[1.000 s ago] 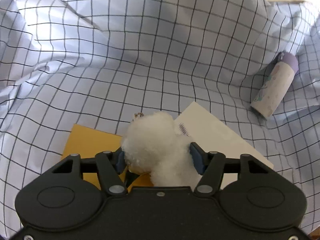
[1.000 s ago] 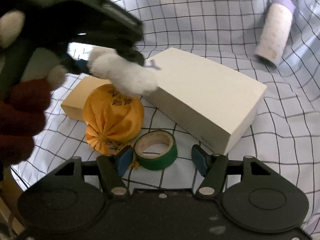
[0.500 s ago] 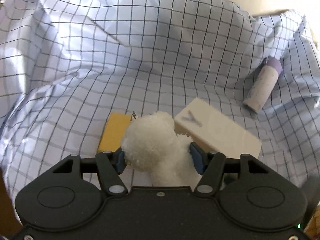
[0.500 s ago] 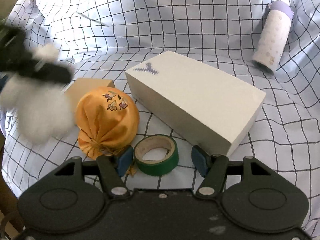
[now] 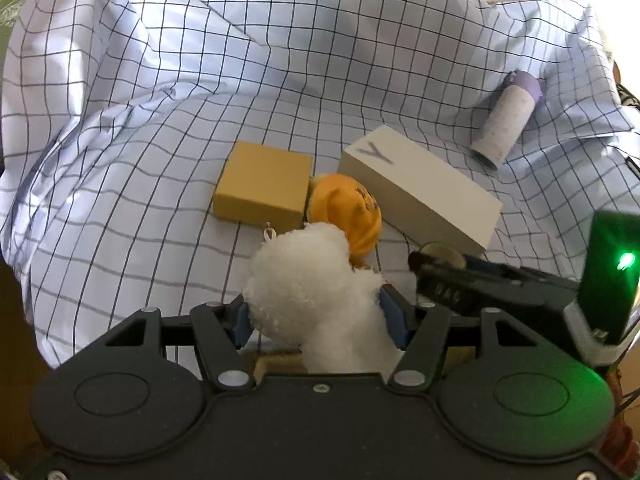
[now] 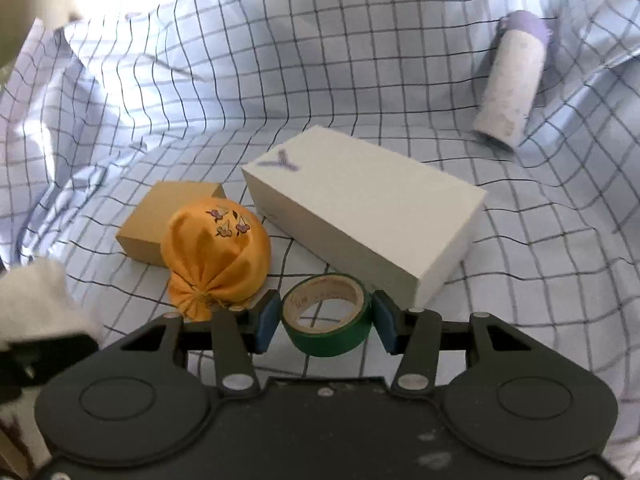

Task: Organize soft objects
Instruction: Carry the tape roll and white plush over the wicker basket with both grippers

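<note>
Left tongs (image 5: pixel 318 314) squeeze white plush (image 5: pixel 308 292); right tongs (image 6: pixel 325 320) clamp green tape (image 6: pixel 326 320).

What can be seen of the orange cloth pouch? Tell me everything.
The orange cloth pouch is a rounded, stuffed bundle of smooth fabric, gathered into a knot at its near end, with small purple flowers printed on top. It lies on the checked cloth, against the tan box behind it and close beside the white box. The green tape roll sits just to its right. No claw holds it.
</note>
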Action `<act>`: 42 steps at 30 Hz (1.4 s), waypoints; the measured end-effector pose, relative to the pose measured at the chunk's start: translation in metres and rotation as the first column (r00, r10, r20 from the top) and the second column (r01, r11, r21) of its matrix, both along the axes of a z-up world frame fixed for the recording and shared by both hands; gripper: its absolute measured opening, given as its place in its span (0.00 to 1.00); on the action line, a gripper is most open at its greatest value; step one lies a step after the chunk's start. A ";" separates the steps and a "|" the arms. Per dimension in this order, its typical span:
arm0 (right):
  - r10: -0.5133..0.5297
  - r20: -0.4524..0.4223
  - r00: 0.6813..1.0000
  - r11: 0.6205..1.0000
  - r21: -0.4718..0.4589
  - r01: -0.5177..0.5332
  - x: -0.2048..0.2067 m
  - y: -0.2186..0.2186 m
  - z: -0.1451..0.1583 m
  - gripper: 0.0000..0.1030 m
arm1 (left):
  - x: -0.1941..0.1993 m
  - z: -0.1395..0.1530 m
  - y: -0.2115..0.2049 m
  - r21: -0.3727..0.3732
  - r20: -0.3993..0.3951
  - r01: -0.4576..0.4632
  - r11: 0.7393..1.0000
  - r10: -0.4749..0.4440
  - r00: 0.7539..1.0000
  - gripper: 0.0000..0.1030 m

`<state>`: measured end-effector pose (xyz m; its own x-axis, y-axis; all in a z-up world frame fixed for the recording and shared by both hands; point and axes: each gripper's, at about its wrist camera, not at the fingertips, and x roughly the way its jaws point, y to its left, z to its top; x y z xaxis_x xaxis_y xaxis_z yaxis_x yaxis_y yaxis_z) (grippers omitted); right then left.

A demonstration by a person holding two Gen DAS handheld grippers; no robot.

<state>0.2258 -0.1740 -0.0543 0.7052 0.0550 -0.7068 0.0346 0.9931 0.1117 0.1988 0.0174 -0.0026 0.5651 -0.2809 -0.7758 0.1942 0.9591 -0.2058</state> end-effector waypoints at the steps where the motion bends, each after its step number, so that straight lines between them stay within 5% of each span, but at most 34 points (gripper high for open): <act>1: -0.004 0.003 1.000 1.000 0.015 0.004 -0.006 -0.002 0.005 0.48 | -0.005 0.001 0.001 -0.005 -0.002 0.001 1.000 -0.001 1.000 0.57; 21: -0.085 0.141 0.986 0.990 0.128 0.067 -0.159 -0.031 0.061 0.48 | -0.100 0.012 0.008 -0.053 0.013 -0.030 0.998 0.031 0.999 0.57; 31: -0.073 0.201 0.977 0.989 0.140 0.045 -0.211 -0.029 0.068 0.48 | -0.116 0.000 0.006 -0.151 -0.075 -0.066 0.986 0.055 0.996 0.58; 42: -0.076 0.179 0.981 0.990 0.134 0.052 -0.229 -0.027 0.059 0.48 | -0.133 -0.009 -0.002 -0.073 -0.053 -0.098 0.993 0.094 0.994 0.65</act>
<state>-0.0030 -0.2006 0.0047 0.8269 0.0875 -0.5554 0.0648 0.9664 0.2486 0.0656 0.0157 -0.0114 0.5537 -0.2856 -0.7822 0.0895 0.9543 -0.2851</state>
